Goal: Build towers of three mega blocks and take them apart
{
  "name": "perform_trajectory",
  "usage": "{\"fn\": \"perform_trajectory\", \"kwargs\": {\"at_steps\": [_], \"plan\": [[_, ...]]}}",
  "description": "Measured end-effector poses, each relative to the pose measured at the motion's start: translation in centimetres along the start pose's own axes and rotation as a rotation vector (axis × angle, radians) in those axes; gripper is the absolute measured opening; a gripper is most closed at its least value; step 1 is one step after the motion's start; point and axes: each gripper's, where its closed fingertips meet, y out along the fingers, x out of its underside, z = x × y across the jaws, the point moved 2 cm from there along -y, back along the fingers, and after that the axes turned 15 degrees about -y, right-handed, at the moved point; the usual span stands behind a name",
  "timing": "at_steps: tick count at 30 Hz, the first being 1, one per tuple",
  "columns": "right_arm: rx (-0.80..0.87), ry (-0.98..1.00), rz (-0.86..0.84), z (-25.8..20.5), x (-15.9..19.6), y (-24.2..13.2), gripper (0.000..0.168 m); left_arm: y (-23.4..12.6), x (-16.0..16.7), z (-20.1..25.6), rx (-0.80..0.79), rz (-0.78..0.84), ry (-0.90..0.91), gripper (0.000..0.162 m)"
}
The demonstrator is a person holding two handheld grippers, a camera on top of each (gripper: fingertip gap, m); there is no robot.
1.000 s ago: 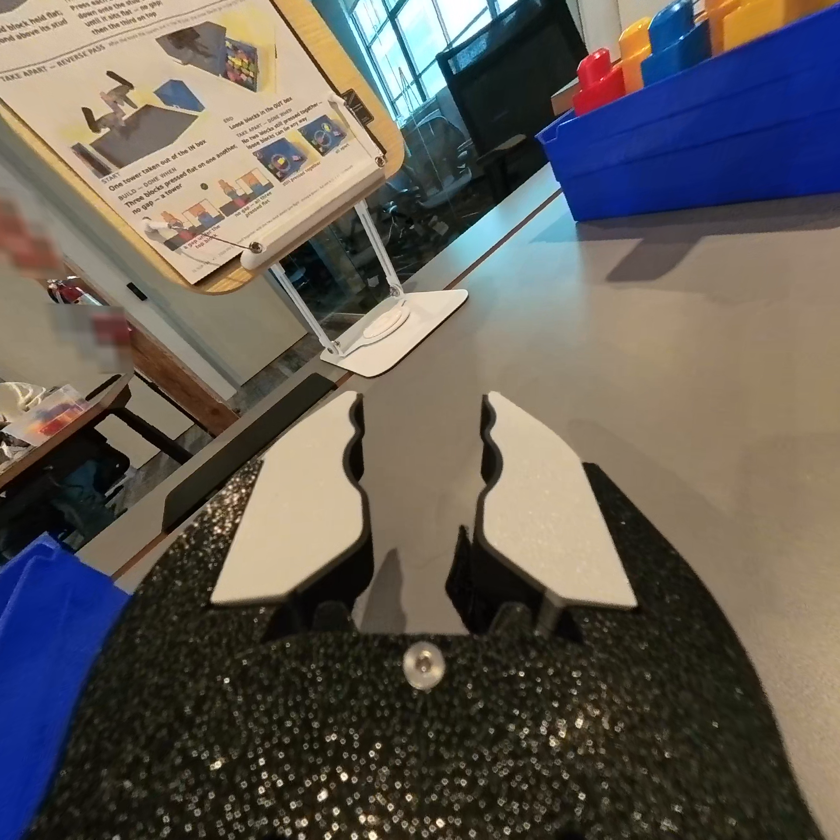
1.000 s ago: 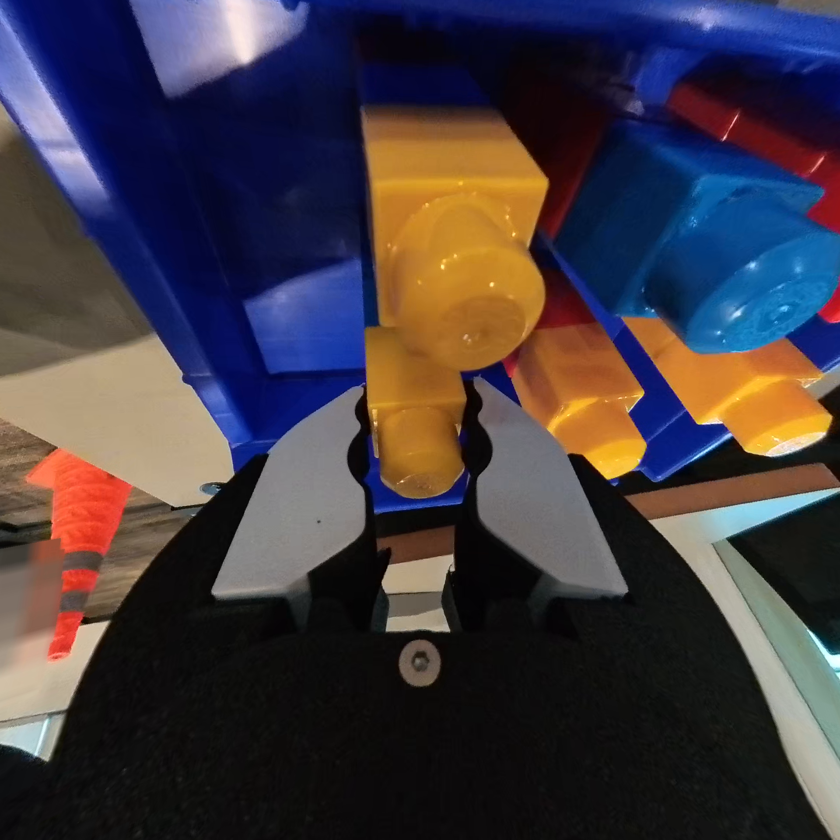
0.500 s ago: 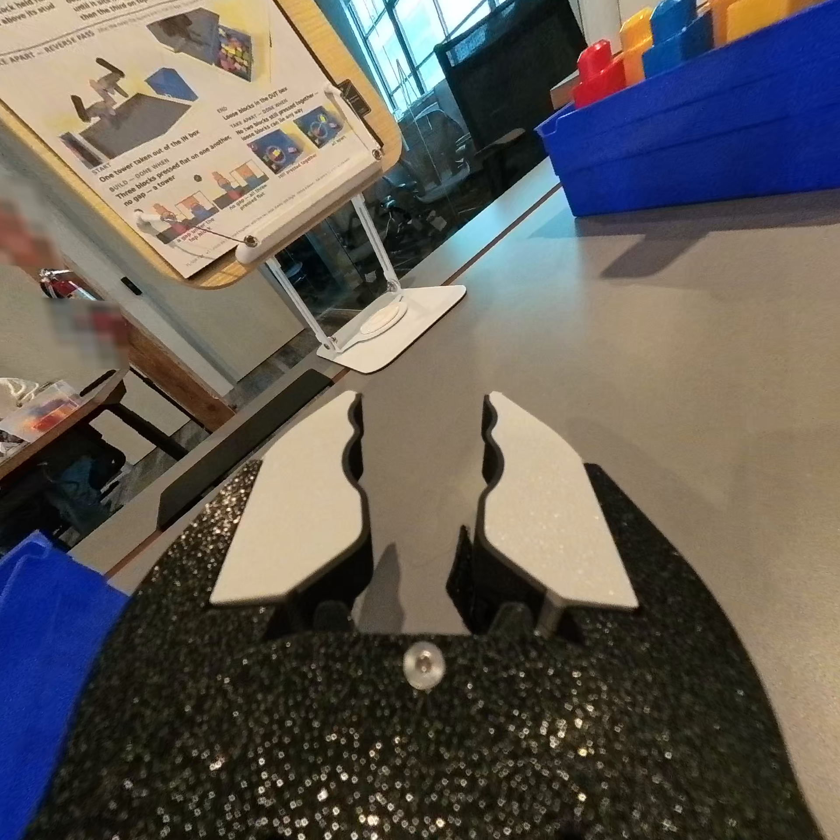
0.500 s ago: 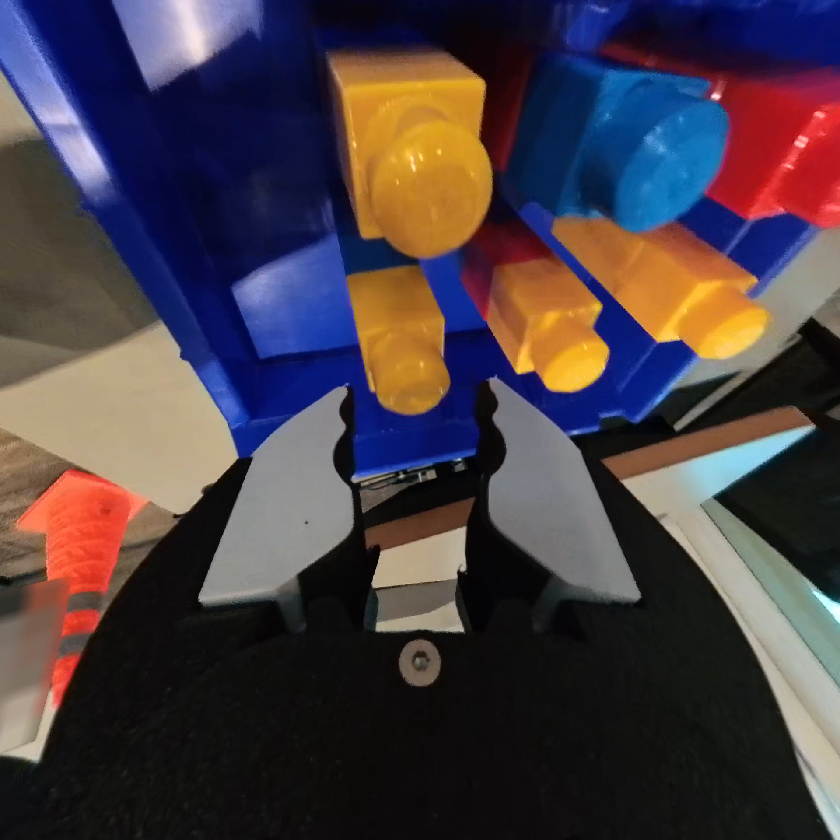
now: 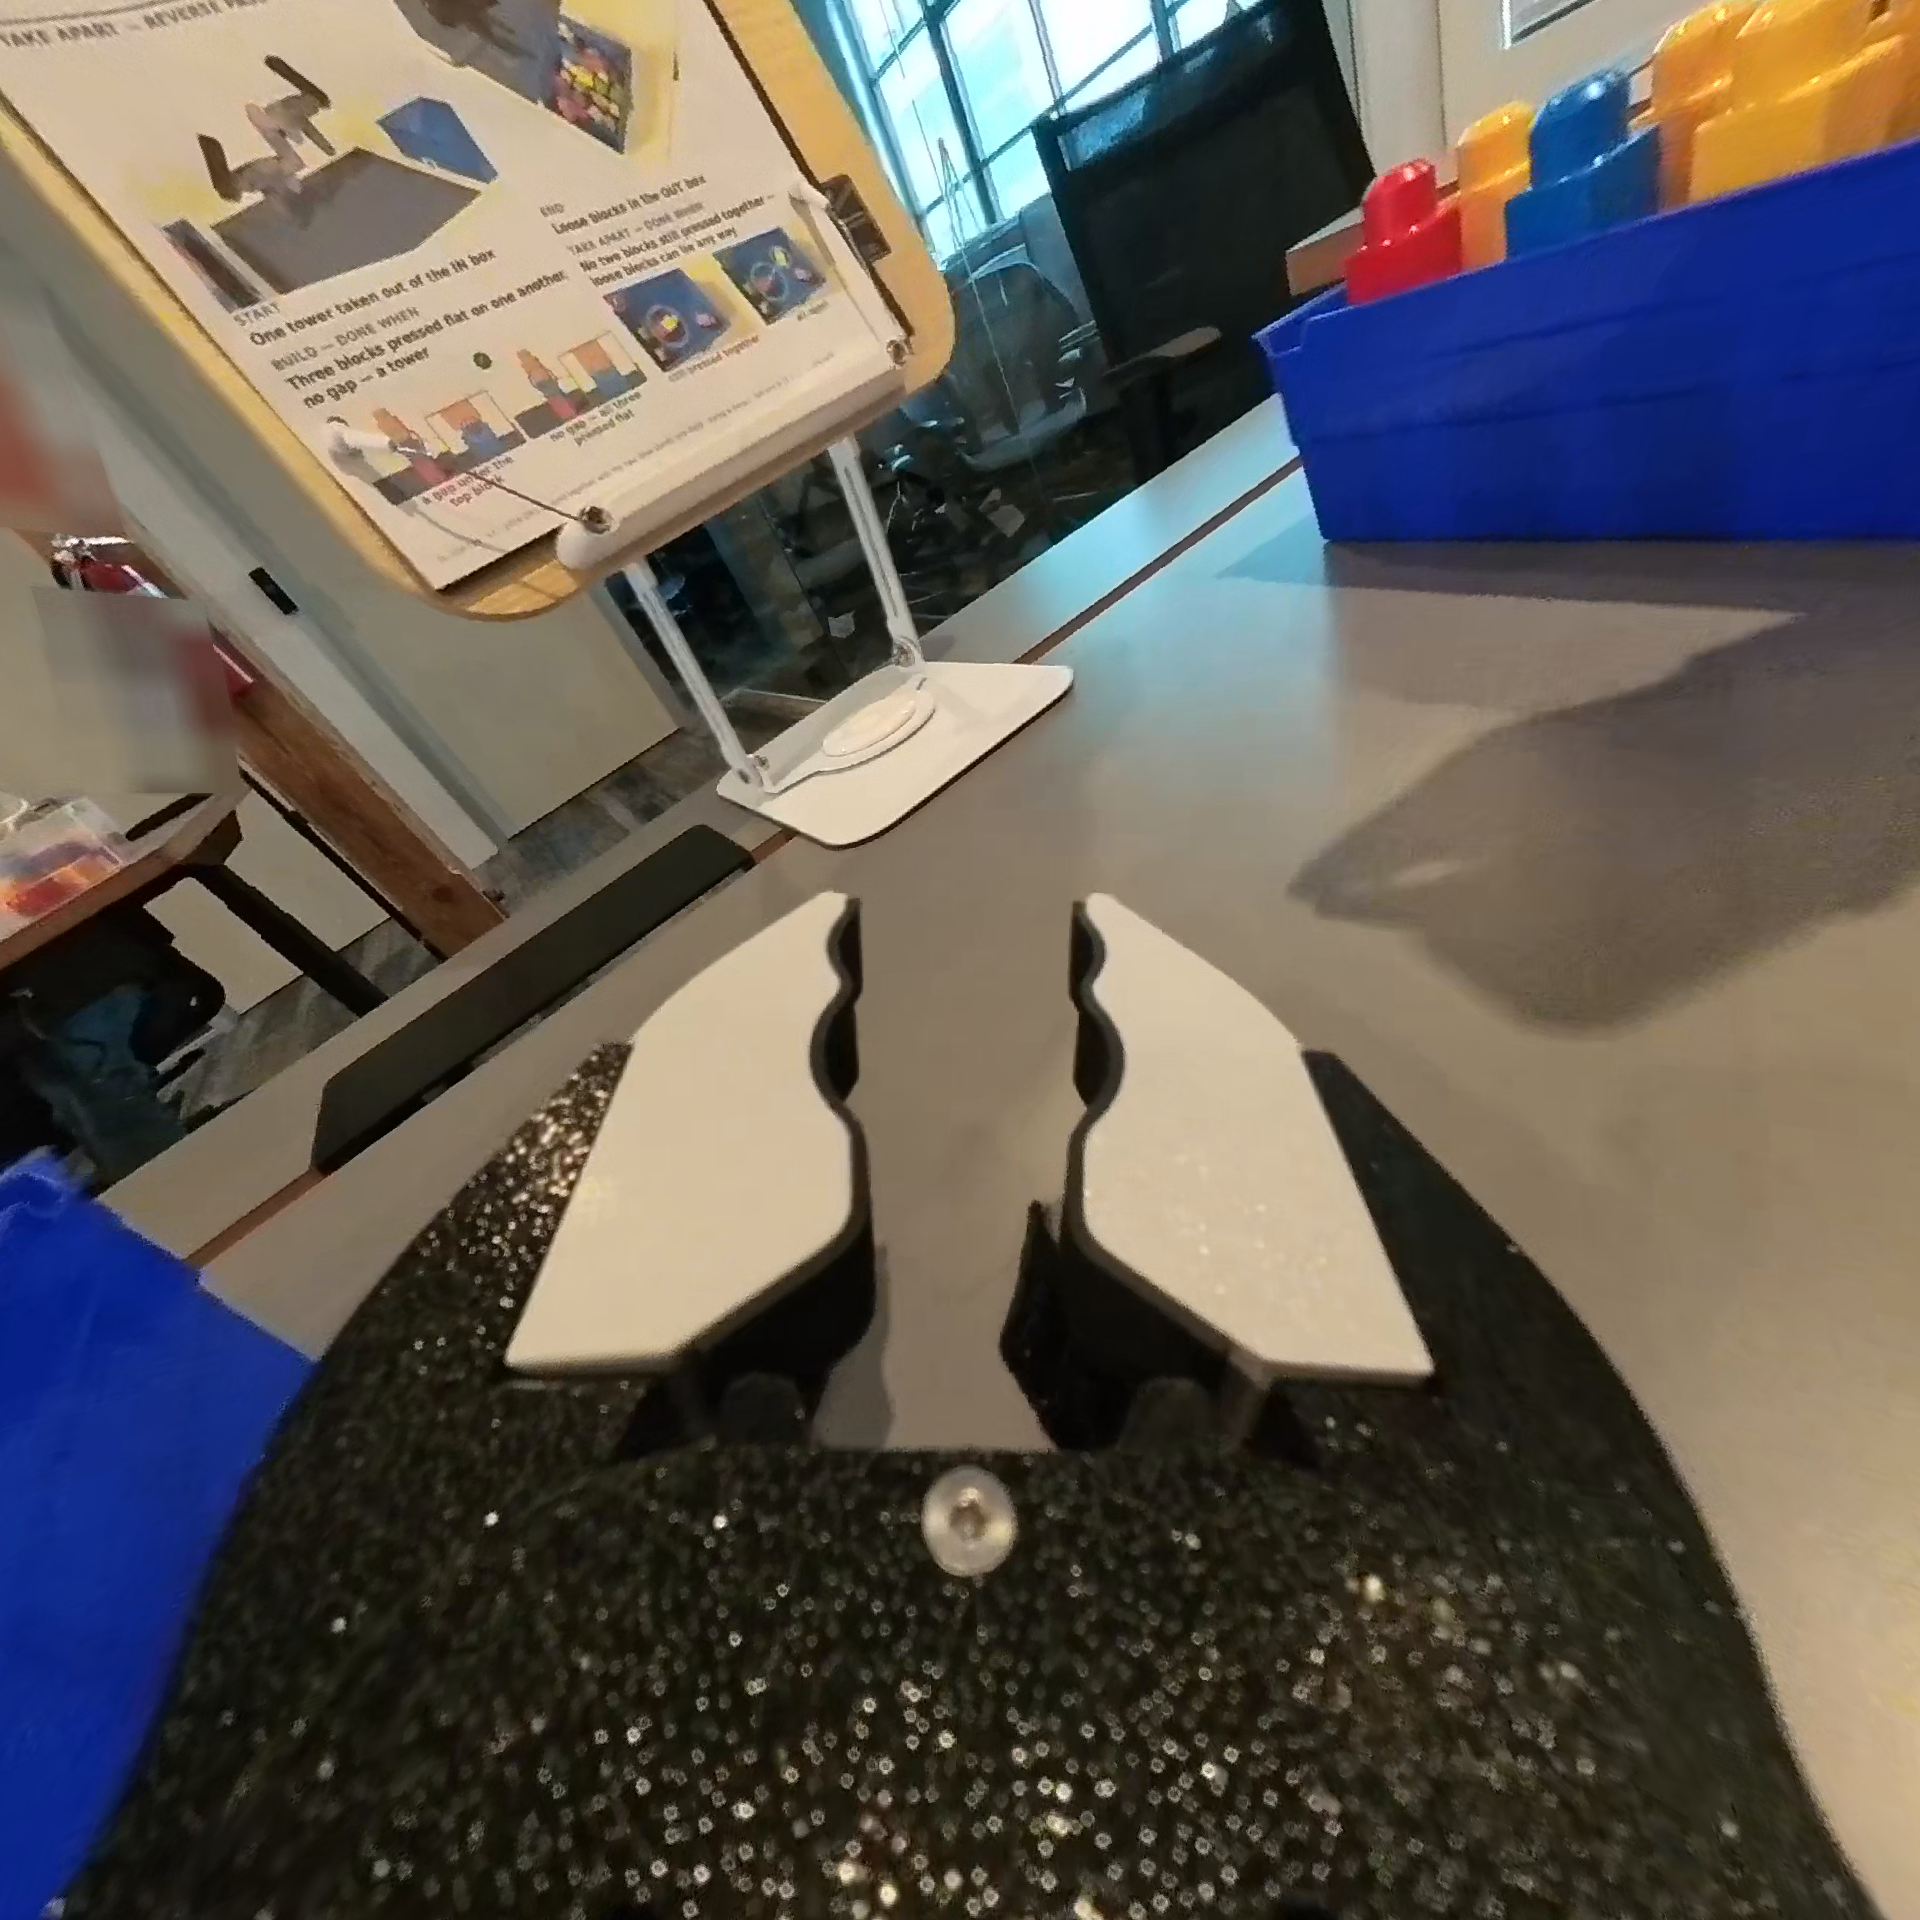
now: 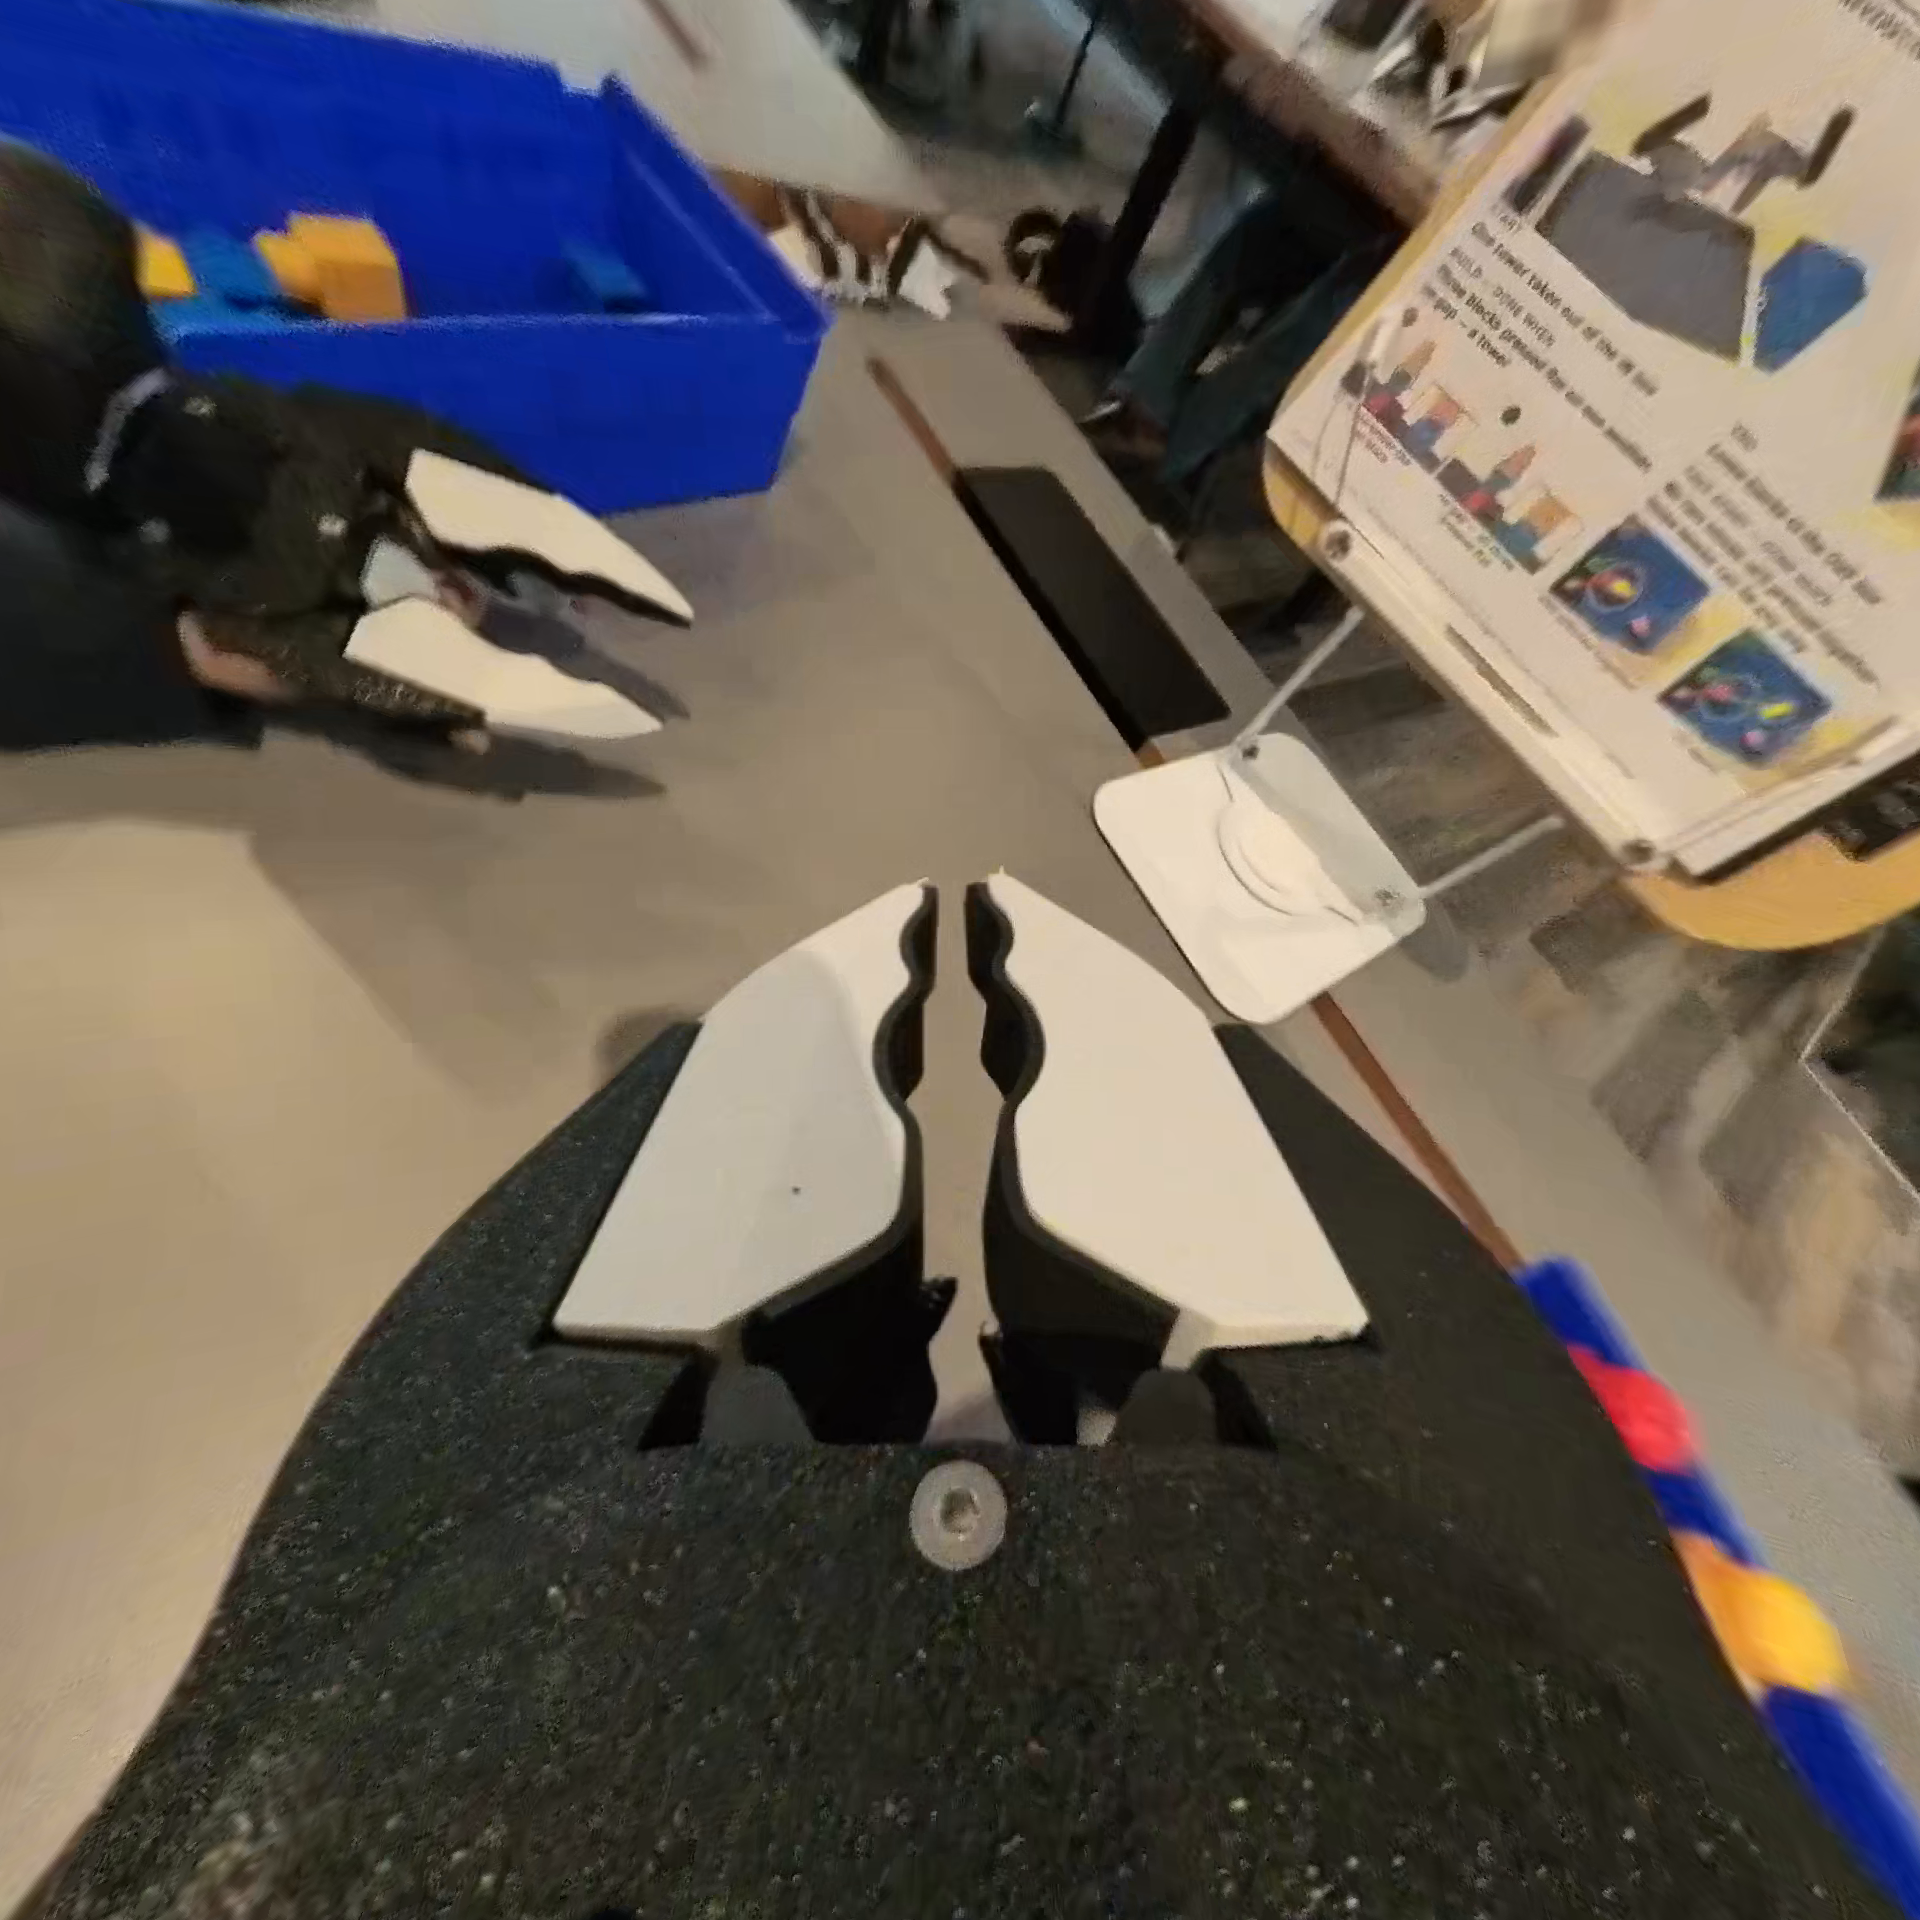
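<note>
You are holding the left gripper (image 5: 966, 925) low over the grey table (image 5: 1351, 831), its jaws standing apart with only bare tabletop showing between them. From the right wrist view, going left to right, that same gripper (image 6: 665, 665) is sitting at the far left beside a blue bin (image 6: 582, 343) that is holding loose yellow and blue blocks (image 6: 343, 265); past it a black strip (image 6: 1081, 592) is lying along the table's far edge, and then an instruction board (image 6: 1621, 416) is leaning on a white stand (image 6: 1257, 883). Your right gripper (image 6: 951, 899) is pointing at the open table near that stand, its jaws drawn almost together with a thin slit between them and nothing in it. In the left wrist view, a second blue bin (image 5: 1621, 416) is resting at the table's far right, with red, yellow and blue towers (image 5: 1558, 177) standing upright inside it, well apart from both grippers. A blurred edge of that bin is also showing at the lower right of the right wrist view.
</note>
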Motion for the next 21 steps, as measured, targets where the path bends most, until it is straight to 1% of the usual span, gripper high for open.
{"fn": "perform_trajectory", "kwargs": {"at_steps": [2, 5, 7, 9, 13, 15, 16, 19, 21], "plan": [[0.048, 0.078, 0.034, -2.0, 0.7, 3.6, 0.003, -0.1, -0.1, -0.2, 0.005, 0.013, -0.034, 0.034], [0.038, 0.191, 0.058, -5.1, 2.3, 8.5, 0.001, -0.2, -0.3, -0.7, 0.002, 0.026, -0.087, 0.027], [0.046, 0.219, 0.06, -6.3, 3.4, 10.8, 0.001, -0.3, -0.4, -0.9, 0.004, 0.027, -0.114, 0.022], [0.088, 0.239, 0.065, -6.8, 4.4, 12.3, 0.0, -0.4, -0.6, -1.1, 0.002, 0.036, -0.126, 0.019], [0.156, 0.232, 0.089, -7.1, 5.3, 13.0, 0.0, -0.9, -1.1, -1.0, -0.004, 0.068, -0.123, 0.006], [0.224, 0.194, 0.101, -7.0, 5.8, 12.8, 0.0, -1.6, -1.9, -0.9, -0.015, 0.087, -0.125, 0.005], [0.246, 0.171, 0.102, -7.2, 6.1, 12.7, 0.0, -2.3, -2.6, -0.7, -0.021, 0.098, -0.139, 0.006], [0.283, 0.144, 0.13, -7.4, 5.7, 12.7, 0.0, -5.6, -5.8, -0.2, -0.024, 0.147, -0.173, 0.017], [0.316, 0.102, 0.161, -7.4, 5.1, 12.6, 0.0, -8.2, -7.5, -1.4, -0.087, 0.146, -0.141, 0.024]]}}
